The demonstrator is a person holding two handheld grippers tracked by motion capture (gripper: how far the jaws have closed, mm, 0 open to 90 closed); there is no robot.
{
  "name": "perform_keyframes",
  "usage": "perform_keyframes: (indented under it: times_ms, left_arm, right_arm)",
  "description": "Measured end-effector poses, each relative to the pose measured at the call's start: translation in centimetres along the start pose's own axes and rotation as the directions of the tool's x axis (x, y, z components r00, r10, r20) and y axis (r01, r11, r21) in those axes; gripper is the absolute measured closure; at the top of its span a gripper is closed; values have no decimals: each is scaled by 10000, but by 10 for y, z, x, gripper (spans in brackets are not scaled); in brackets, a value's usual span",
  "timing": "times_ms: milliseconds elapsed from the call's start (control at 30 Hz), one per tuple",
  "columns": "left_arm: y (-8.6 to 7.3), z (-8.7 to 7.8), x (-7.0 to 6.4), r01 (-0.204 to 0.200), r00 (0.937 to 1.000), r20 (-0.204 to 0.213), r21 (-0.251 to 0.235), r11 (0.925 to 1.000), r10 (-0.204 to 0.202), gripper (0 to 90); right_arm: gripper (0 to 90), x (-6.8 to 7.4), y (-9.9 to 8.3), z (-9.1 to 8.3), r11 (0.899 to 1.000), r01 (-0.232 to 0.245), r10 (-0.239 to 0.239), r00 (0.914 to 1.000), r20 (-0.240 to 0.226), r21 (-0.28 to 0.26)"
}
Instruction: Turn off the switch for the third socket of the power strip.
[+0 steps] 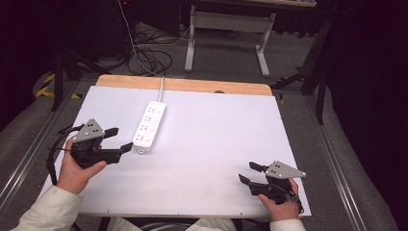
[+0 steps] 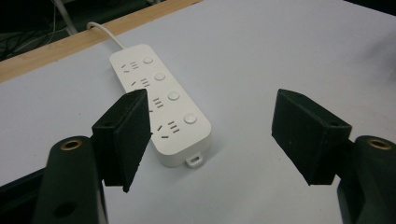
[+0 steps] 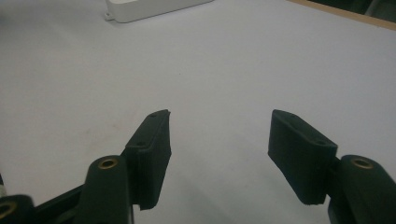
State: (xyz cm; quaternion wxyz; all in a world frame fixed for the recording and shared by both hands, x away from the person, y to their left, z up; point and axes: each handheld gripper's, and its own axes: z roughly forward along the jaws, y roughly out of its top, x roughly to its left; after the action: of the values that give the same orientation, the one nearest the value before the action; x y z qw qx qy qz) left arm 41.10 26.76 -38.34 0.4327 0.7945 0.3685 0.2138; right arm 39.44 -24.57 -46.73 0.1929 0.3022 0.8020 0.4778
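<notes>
left gripper (image 1: 118,138) gaping wide, hovering just beside power strip (image 1: 149,126) | right gripper (image 1: 251,173) sitting agape, well apart, over white table (image 1: 211,144)

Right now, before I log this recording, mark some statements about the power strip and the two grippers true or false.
1. The power strip lies on the white table with its cord running toward the far wooden edge. True.
2. The left gripper is shut on the power strip. False: its jaws stand open, near the strip's end, holding nothing.
3. The right gripper is open over bare table, away from the strip. True.
4. A plug sits in one of the strip's sockets. False: all the sockets in view are empty.
5. The strip has four round buttons. True, as the left gripper view shows.
</notes>
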Motion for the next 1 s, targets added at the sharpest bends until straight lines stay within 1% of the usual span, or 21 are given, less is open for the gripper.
perform_keyframes:
  times_ms: [33, 67, 100, 133, 167, 200, 233, 367, 400, 467, 500, 533, 633, 733, 767, 800, 833, 867, 933, 967, 1000]
  left_arm:
    - [4, 2, 1, -133, 9999, -42, 63, 9999, 133, 285]
    - [4, 2, 1, -133, 9999, -42, 63, 9999, 133, 284]
    - [7, 5, 2, -8, 10000, 6, 9, 10000, 8, 285]
    - [8, 6, 4, -5, 10000, -10, 59, 10000, 5, 286]
    - [10, 8, 5, -39, 9999, -123, 116, 9999, 40, 287]
    - [10, 8, 5, -39, 9999, -123, 116, 9999, 40, 292]
    - [12, 10, 7, -75, 9998, -207, 130, 9999, 78, 307]
    - [17, 15, 8, -94, 9996, -260, 131, 9999, 98, 321]
    - [18, 17, 8, -49, 9998, -212, 113, 9999, 51, 322]
    - [22, 21, 8, -190, 9995, -266, 239, 9995, 197, 323]
    - [24, 26, 8, -206, 9994, -282, 317, 9993, 215, 323]
    - [24, 26, 8, -206, 9994, -282, 317, 9993, 215, 323]
    - [31, 34, 11, -221, 9993, -305, 540, 9983, 237, 322]
    - [34, 38, 12, -270, 9993, -250, 577, 9980, 285, 323]
    - [36, 42, 11, -290, 9992, -256, 645, 9975, 307, 320]
    - [37, 45, 11, -389, 9988, -280, 665, 9970, 409, 312]
    - [37, 45, 11, -389, 9988, -280, 665, 9970, 409, 303]
    - [38, 49, 11, -301, 9991, -264, 657, 9974, 319, 302]
    - [38, 52, 11, -260, 9993, -253, 644, 9976, 276, 302]
    - [38, 53, 12, -298, 9988, -366, 659, 9974, 323, 302]
    - [37, 55, 13, -279, 9990, -317, 747, 9968, 303, 302]
  right_arm:
    - [397, 0, 0, 0, 10000, 1, -1, 10000, -6, -2]
    - [397, 0, 0, 0, 10000, 16, -16, 10000, 9, 16]
    - [397, 0, 0, 0, 10000, -3, 3, 10000, 13, 27]
    - [397, 0, 0, 0, 10000, 3, -3, 10000, 12, 24]
    - [397, 0, 0, 0, 10000, 3, -3, 10000, 4, 25]
    - [397, 0, 0, 0, 10000, 6, -6, 10000, 1, 31]
    - [397, 0, 0, 0, 10000, -5, 5, 10000, -11, 41]
    - [396, 0, 0, 0, 10000, -6, 6, 10000, -16, 39]
    - [396, 0, 0, 0, 10000, 0, 0, 10000, -12, 36]
    - [396, 0, 0, 0, 10000, -7, 7, 10000, -17, 35]
    - [395, 0, 0, 0, 10000, -17, 17, 10000, -20, 52]
    - [395, 0, 0, 0, 10000, -17, 17, 10000, -20, 52]
    - [394, 0, 0, 0, 10000, -18, 18, 10000, -4, 27]
    - [394, 0, 0, 0, 10000, -2, 2, 10000, -16, 35]
    - [394, 0, 0, 0, 10000, 2, -2, 10000, -19, 34]
    - [394, 0, 0, 0, 10000, 0, 0, 10000, -16, 36]
    - [394, 0, 0, 0, 10000, 0, 0, 10000, -16, 36]
    - [394, 0, 0, 0, 10000, -7, 7, 10000, -34, 46]
    - [394, 1, 0, 0, 10000, 1, -1, 10000, -38, 49]
    - [394, 1, 0, 0, 10000, 1, -1, 10000, -44, 53]
    - [394, 1, 0, 0, 10000, 1, -1, 10000, -44, 53]
